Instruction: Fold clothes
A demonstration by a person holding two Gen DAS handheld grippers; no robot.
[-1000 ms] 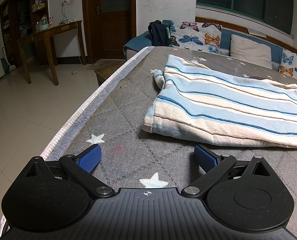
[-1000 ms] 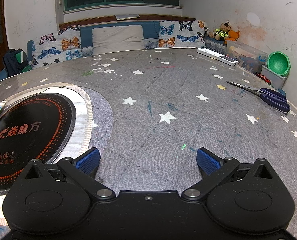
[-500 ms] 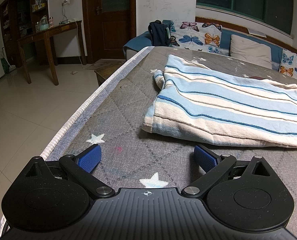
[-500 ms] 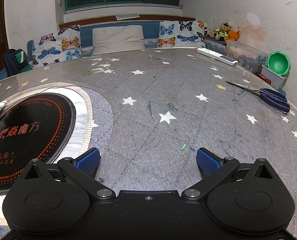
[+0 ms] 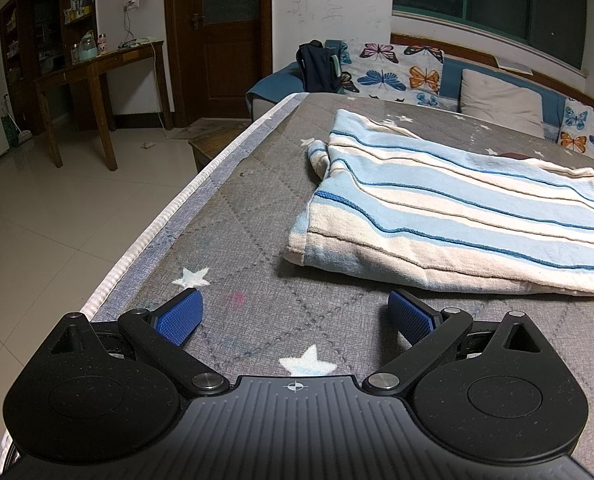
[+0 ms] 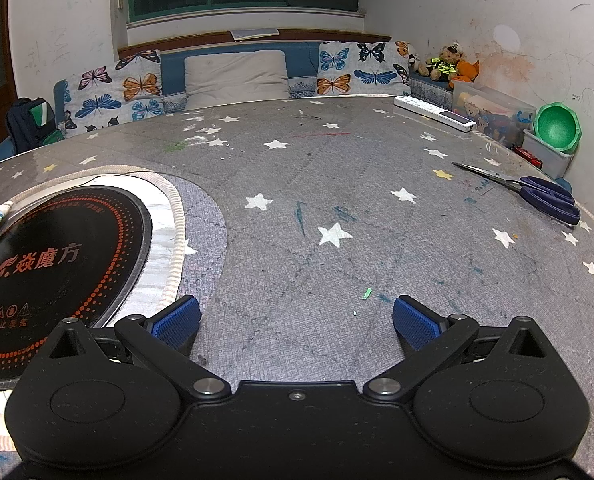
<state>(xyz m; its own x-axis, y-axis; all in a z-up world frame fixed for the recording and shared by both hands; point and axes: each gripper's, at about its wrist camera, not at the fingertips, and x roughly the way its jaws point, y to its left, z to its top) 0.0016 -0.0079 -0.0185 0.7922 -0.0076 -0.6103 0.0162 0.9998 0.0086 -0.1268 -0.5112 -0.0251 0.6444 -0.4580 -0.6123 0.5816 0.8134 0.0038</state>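
Left wrist view: the folded blue-and-cream striped knitted garment (image 5: 457, 216) lies on the grey star-print quilted table cover (image 5: 241, 216), ahead and to the right of the left gripper (image 5: 295, 316), its long axis running left to right across the view. Near hem sits just beyond the right blue pad (image 5: 411, 318), apart from it. Jaws spread wide, holding nothing. Right gripper (image 6: 297, 322) is likewise spread and empty, over bare cover; only a corner of the garment shows at its far left edge, so the left gripper is judged nearer
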